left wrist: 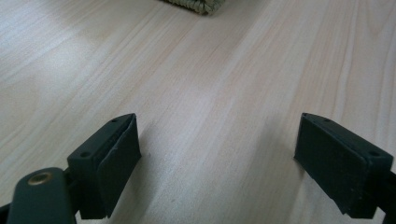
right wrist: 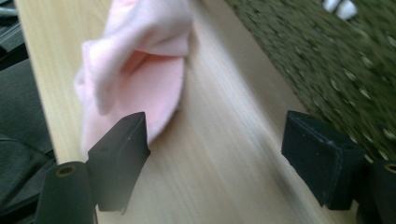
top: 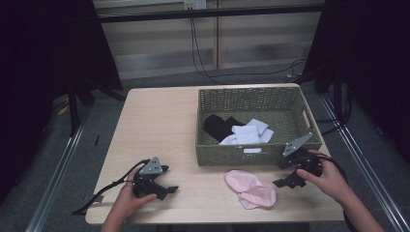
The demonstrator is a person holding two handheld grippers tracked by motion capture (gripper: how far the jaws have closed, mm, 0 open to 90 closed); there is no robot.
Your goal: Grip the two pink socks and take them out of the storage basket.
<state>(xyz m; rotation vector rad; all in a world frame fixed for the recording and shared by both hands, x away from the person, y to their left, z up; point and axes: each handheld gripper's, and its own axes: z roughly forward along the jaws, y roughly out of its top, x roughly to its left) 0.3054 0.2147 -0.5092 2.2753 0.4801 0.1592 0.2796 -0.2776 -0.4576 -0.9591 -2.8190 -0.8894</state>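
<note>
Now the right gripper [top: 288, 175] sits w/ jaws wide, nothing btwn them, angled at the pink sock [top: 250, 188] lying on the table [top: 154, 125] just in front of the basket [top: 251, 155], likely lining up a grab. Left gripper [top: 164, 181] parked open, empty, well apart.

table: light wood [top: 159, 125], near edge toward person
basket: green woven [top: 251, 96], right half of table
in basket: white socks [top: 249, 133], black sock [top: 217, 125]
floor: grey carpet [top: 87, 159]
</note>
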